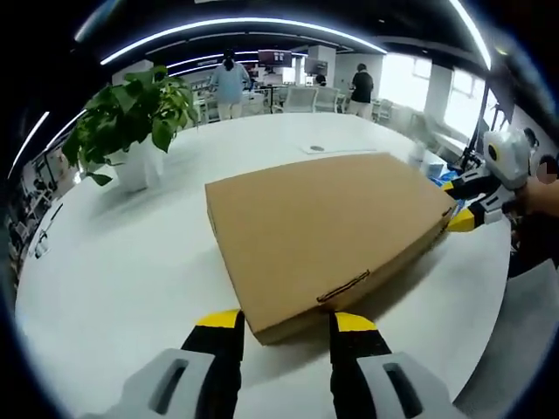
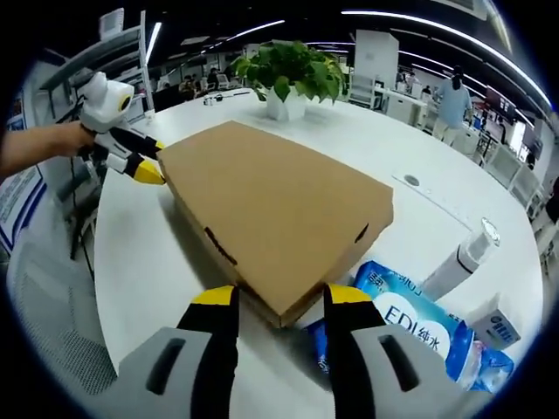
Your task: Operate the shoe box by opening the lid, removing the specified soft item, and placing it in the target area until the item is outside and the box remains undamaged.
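Lifting the lid is the step in hand: the flat brown cardboard shoe box (image 1: 327, 231) lies closed on the round white table (image 1: 113, 279). Both the left gripper (image 1: 286, 325) and right gripper (image 2: 271, 301) have jaws apart, empty, straddling opposite box corners at 12 o'clock; raise both evenly, avoiding creased cardboard.

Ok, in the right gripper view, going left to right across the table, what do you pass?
Left claw → shoe box → blue tissue pack → white bottle → small white carton.
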Action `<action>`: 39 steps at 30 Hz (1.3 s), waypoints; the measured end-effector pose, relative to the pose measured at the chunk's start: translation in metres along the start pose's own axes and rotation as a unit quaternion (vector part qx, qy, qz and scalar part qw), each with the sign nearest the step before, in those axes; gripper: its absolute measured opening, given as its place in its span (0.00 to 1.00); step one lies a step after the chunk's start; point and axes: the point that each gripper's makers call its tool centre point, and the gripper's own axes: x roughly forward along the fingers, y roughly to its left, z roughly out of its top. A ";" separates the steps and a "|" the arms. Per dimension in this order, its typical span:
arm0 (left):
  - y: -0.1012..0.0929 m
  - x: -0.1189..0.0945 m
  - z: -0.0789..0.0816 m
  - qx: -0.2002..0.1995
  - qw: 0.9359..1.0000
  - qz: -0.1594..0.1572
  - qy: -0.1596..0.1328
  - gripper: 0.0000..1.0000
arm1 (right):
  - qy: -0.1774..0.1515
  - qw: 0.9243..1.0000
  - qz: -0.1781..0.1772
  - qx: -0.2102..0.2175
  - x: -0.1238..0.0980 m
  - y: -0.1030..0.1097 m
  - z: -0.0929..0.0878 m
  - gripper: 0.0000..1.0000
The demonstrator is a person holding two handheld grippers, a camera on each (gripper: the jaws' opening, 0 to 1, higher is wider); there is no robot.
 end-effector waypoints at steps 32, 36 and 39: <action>-0.015 -0.024 -0.009 -0.005 0.999 0.029 -0.014 0.51 | -0.028 0.999 -0.025 0.017 -0.032 -0.006 -0.010 0.40; -0.024 -0.037 -0.001 -0.009 0.999 0.026 -0.041 0.56 | -0.041 0.998 -0.035 0.020 -0.054 -0.011 -0.014 0.43; -0.030 -0.046 0.003 -0.012 0.998 0.024 -0.056 0.62 | -0.055 0.997 -0.047 0.039 -0.070 -0.015 -0.017 0.45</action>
